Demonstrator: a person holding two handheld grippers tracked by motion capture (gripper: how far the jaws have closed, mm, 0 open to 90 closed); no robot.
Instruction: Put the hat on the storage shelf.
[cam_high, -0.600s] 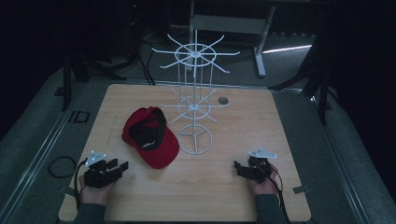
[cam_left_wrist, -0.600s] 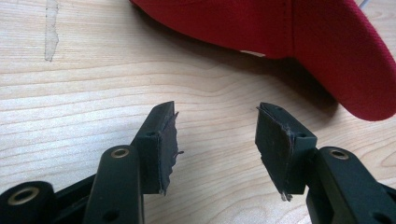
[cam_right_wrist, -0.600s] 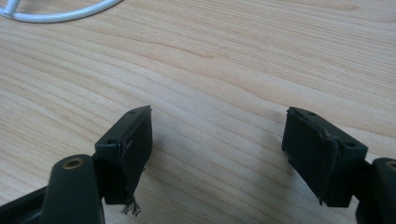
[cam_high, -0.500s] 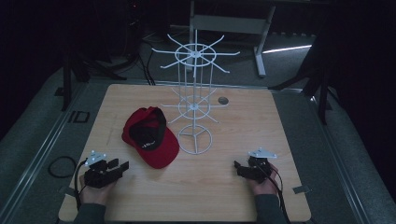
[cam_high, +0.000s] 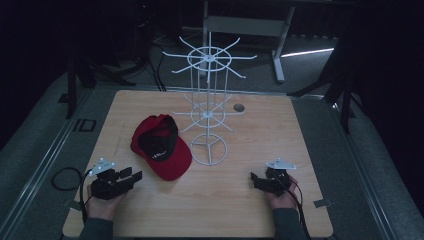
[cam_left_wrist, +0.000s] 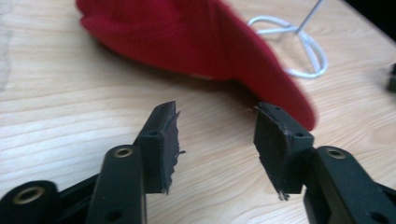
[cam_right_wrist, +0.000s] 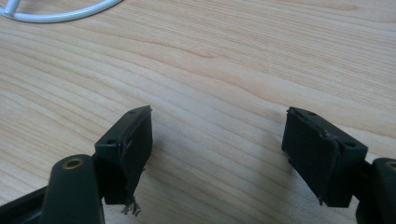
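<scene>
Black grippers (cam_high: 131, 177), frayed pads (cam_left_wrist: 169, 140), seemingly grey sleeves (cam_high: 95, 231)

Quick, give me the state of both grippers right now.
Left gripper: open, holding nothing, jaws pointed at the red cap.
Right gripper: open, holding nothing, over bare table.

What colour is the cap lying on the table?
Red, with a black inside; the cap shows best in the high view.

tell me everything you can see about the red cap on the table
The red fabric baseball cap lies upside down on the light wooden table, its dark lining with a small white label facing up and its brim toward the person. It sits just left of the white wire display rack. Nothing grips it; the left gripper points at its brim, jaws open.
</scene>
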